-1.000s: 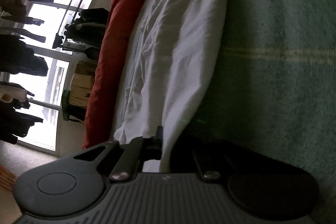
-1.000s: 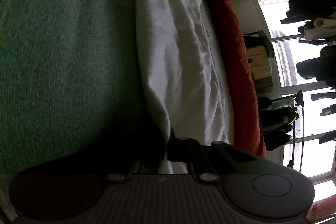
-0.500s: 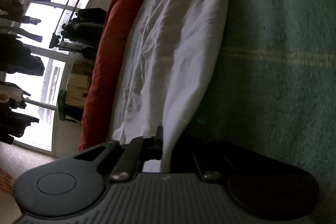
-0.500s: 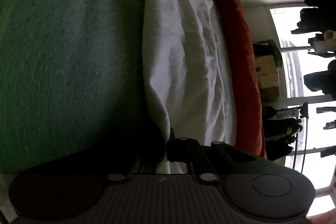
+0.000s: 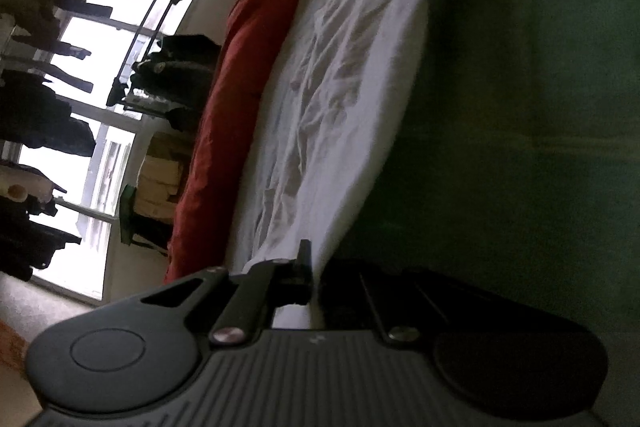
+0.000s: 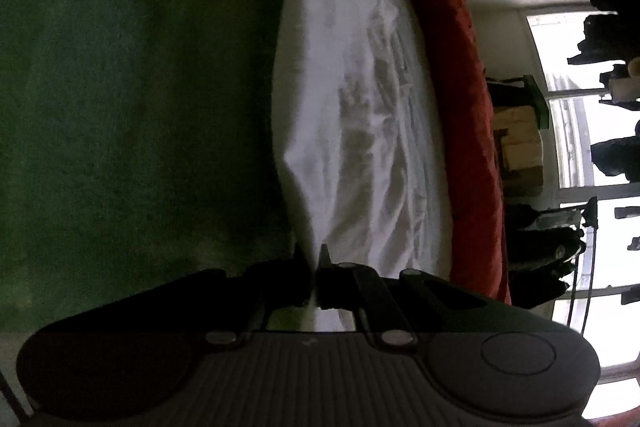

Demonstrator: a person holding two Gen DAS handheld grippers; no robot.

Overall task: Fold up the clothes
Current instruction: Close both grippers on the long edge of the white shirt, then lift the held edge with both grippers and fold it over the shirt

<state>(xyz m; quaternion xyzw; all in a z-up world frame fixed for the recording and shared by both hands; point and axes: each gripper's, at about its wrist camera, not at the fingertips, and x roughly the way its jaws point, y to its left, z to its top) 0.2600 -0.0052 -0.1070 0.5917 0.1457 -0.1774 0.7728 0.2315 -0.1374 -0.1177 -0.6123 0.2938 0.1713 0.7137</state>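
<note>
Your left tool (image 5: 314,267) is clenched on one edge of the white garment (image 5: 340,107); right tool (image 6: 314,267) clamps the opposite edge. Thin, crinkled cotton-like cloth, stretched taut btwn both tools as a long band w/ fine creases. It hangs over a green woven blanket (image 5: 520,107), coarse weave. Beside it, a red cloth (image 5: 248,67), soft, rounded ridge.

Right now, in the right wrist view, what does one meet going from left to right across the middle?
green fabric → white cloth → red cloth → stacked boxes → window
</note>
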